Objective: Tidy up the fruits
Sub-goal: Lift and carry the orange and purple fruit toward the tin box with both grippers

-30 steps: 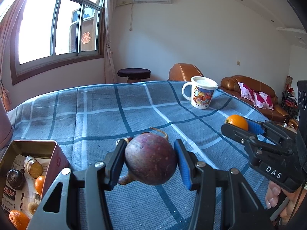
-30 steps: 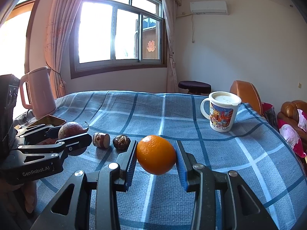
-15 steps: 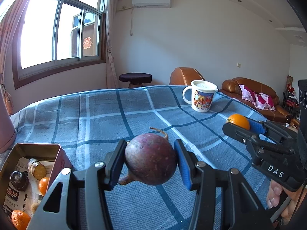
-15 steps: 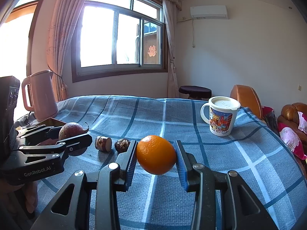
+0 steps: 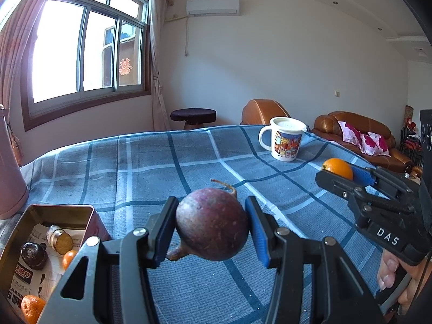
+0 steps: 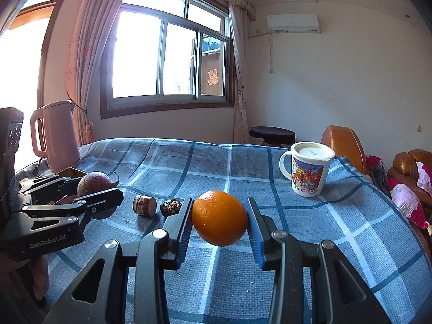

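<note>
Table under blue plaid cloth, filling the lower half of both views; far edge curving across mid-frame, right edge dropping off at the right of the right wrist view.

Pink kettle at mid-left, right wrist view. Lidded cartoon mug at right of centre, near the far edge.

Open metal tin at lower left, left wrist view. Already inside: two small oranges, a dark round fruit, a short brown cylindrical piece, over printed paper.

Left gripper clamped on a purple passion fruit, stem up, lifted clear of the cloth. Right gripper clamped on an orange, also clear of the cloth.

Loose on cloth at centre-left, right wrist view: a cut brown piece and a dark wrinkled fruit, possibly a dried date, too small to name surely.

Step in hand, by judgement: carrying both fruits to the tin. Best taken one at a time, passion fruit first as nearer; lower inside the rim before releasing, aim for the bare paper, avoid rolling.

Room: broad open cloth at centre; tight at lower left between tin and kettle. Grippers near each other; keep apart.
</note>
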{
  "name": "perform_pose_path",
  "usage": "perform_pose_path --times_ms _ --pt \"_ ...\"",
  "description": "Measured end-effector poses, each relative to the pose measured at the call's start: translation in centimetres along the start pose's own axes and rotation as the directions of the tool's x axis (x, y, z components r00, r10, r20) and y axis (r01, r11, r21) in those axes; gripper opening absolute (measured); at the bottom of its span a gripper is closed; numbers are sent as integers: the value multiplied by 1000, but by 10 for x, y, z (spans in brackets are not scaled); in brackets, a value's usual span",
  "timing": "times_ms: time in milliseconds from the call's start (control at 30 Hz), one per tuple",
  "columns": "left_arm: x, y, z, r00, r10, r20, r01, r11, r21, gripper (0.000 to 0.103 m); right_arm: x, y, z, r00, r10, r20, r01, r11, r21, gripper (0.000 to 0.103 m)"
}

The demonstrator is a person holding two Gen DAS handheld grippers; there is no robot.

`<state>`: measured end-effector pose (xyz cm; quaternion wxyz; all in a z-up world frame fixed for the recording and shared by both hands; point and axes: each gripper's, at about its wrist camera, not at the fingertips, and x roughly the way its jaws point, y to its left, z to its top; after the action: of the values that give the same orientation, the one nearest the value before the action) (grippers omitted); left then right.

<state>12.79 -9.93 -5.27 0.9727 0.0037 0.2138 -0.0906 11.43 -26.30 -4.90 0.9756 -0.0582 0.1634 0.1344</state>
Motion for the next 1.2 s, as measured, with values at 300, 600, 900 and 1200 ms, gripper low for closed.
perform_pose_path --times_ms 300,600,900,1200 --pt "-10 7 -2 1000 7 8 -7 1000 -2 53 0 6 1 1000 15 1 -15 1000 -5 40" --pt "-20 22 -6 1000 23 15 -22 1000 -12 53 0 17 1 1000 26 8 -26 1000 -4 40" --pt "-30 36 -10 998 50 28 -50 999 -21 53 2 45 4 998 66 10 -66 997 -46 40" --pt "-40 48 -13 996 78 45 -77 997 -27 53 5 63 4 996 89 7 -88 994 -66 40"
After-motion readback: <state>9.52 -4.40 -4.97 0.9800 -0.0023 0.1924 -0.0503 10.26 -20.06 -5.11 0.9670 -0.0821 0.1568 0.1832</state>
